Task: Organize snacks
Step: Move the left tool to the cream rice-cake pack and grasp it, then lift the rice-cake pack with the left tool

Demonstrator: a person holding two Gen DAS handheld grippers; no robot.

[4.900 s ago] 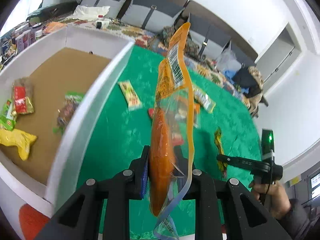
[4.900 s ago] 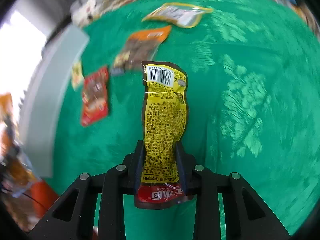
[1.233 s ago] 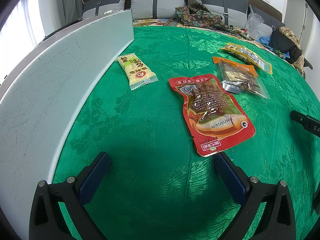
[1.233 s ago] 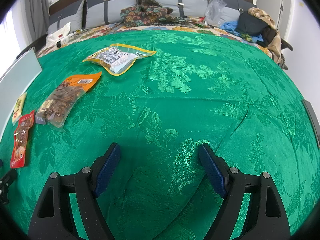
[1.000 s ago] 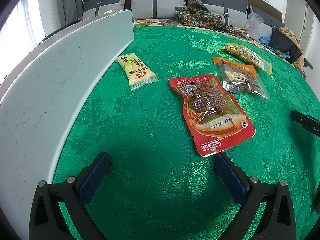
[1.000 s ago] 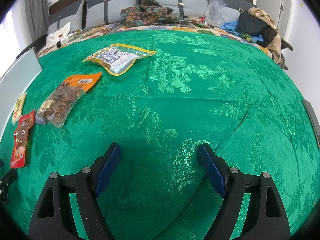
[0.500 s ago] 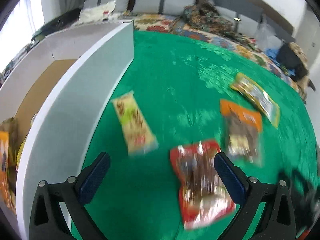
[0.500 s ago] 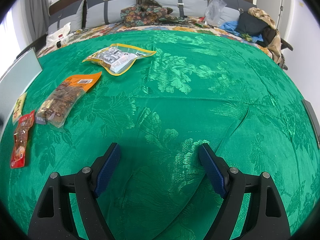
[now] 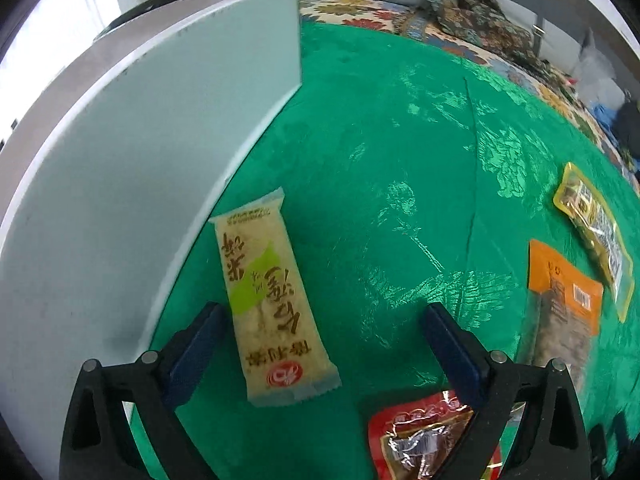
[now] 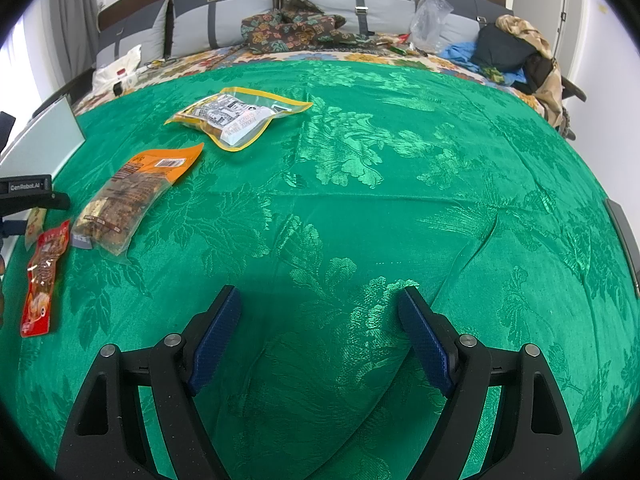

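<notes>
My left gripper [image 9: 324, 308] hangs over the green cloth beside the white box wall [image 9: 140, 160], its jaws closing. A pale yellow snack bar [image 9: 272, 300] lies flat between the fingers, close to the left one, and no pad presses on it. A red packet [image 9: 424, 436] lies under the right finger. Further right are an orange packet [image 9: 560, 312] and a yellow-rimmed packet [image 9: 596, 236]. My right gripper [image 10: 320, 296] stands open over bare cloth with nothing in it. The same packets lie to its left: yellow-rimmed [image 10: 240, 118], orange [image 10: 136, 196], red [image 10: 42, 276].
The green cloth [image 10: 400, 200] covers a bed. Grey cushions [image 10: 352, 4], a patterned blanket and piled clothes [image 10: 516, 52] lie at its far end. The white box [image 10: 44, 140] stands at the left edge. A dark object [image 10: 622, 232] sits at the right edge.
My left gripper has moved from over the red packet to the pale snack bar by the box, which now lies between its fingers. The right gripper has not moved.
</notes>
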